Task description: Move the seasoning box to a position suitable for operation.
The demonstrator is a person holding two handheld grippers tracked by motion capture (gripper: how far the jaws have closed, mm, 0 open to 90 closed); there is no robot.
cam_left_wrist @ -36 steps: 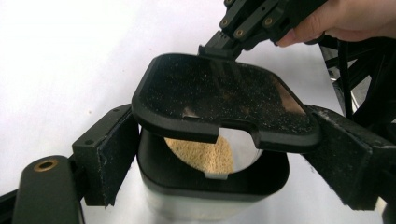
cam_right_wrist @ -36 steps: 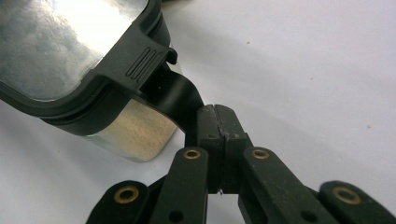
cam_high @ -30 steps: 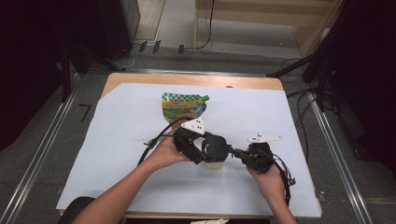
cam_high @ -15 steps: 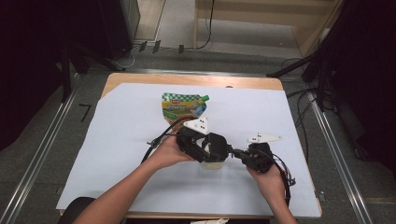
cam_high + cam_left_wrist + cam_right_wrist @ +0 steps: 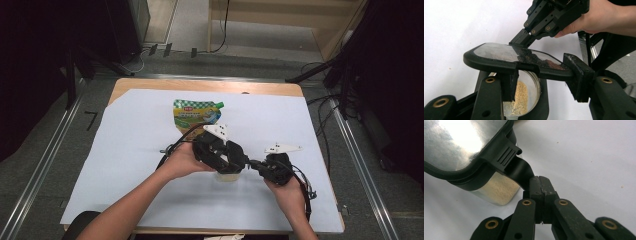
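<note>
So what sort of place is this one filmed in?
Probably a lab or recording studio: a table covered in white paper, metal floor rails, and cables running around dark equipment.

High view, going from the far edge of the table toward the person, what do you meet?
Bare wooden table edge → green printed spouted pouch → left gripper, its jaws just closing around the black lid of a clear glass jar of grains.
</note>
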